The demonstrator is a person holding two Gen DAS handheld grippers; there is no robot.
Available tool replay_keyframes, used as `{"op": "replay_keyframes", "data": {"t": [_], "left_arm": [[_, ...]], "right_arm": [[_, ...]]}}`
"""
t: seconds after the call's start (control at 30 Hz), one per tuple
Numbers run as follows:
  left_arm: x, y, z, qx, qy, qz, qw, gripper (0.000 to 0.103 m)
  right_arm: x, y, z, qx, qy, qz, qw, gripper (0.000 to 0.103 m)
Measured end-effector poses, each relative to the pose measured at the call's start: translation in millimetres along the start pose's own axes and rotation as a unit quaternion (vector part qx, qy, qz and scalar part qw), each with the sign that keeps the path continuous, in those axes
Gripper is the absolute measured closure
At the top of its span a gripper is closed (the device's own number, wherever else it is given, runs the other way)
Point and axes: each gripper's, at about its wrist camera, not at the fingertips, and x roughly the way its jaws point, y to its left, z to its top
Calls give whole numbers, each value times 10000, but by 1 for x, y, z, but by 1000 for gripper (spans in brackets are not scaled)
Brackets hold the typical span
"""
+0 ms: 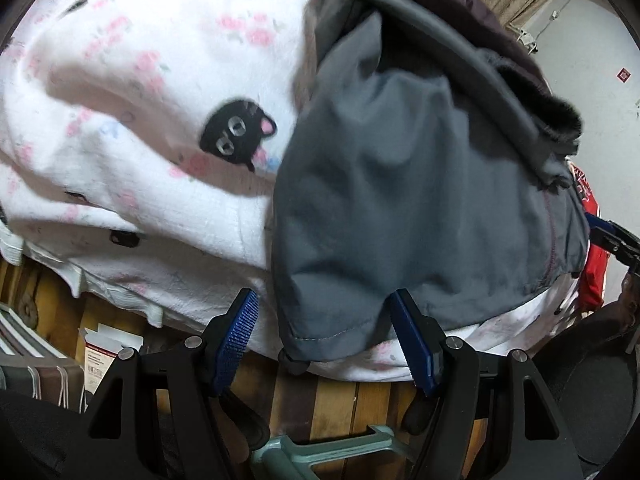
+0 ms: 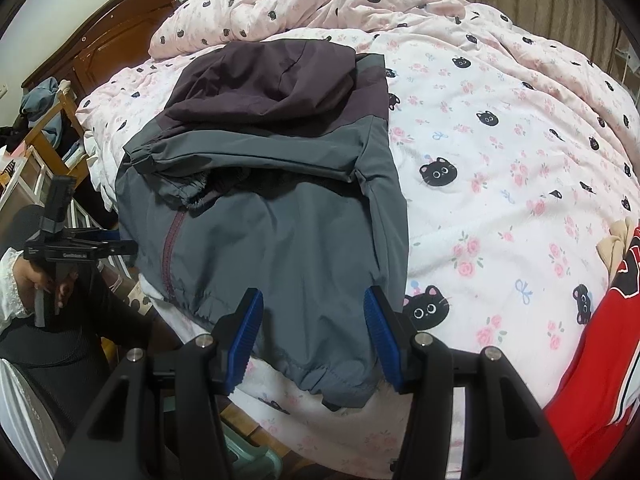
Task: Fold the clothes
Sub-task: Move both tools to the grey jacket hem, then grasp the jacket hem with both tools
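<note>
A grey jacket [image 2: 280, 216] with a dark purple hood [image 2: 268, 84] lies partly folded on the bed, its sleeves laid across the body. It also shows in the left wrist view [image 1: 420, 184]. My left gripper [image 1: 324, 312] is open, its blue pads on either side of the jacket's hem corner at the bed edge. My right gripper [image 2: 314, 312] is open, its pads on either side of the jacket's lower hem. The left gripper also shows in the right wrist view [image 2: 100, 240], at the jacket's left edge.
The bed has a white quilt [image 2: 500, 152] with black cats and pink flowers. A red garment [image 2: 600, 360] lies at the right. A wooden headboard [image 2: 100, 44] stands at the back left. The wooden bed frame [image 1: 340, 400] and a mint-green stool [image 1: 312, 456] are below.
</note>
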Motion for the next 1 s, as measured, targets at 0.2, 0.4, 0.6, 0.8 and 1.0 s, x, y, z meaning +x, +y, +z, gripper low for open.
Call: {"op": "replay_keyframes", "data": {"t": [0.2, 0.4, 0.6, 0.8, 1.0], "left_arm": [[5, -6, -3, 37, -63, -37, 10000, 42], [-6, -13, -9, 14, -120, -136, 9998, 61], [-28, -12, -15, -195, -208, -294, 9992, 83], [-50, -11, -22, -403, -296, -451, 9977, 94], [-61, -4, -18, -439, -370, -508, 9971, 95]], "right_arm": [[-1, -1, -3, 24, 29, -2, 10000, 49], [-2, -3, -6, 66, 57, -8, 10000, 49], [-2, -6, -9, 118, 100, -16, 9999, 49], [-2, -8, -11, 131, 133, -15, 9998, 49], [-1, -10, -13, 178, 175, -12, 9997, 49]]}}
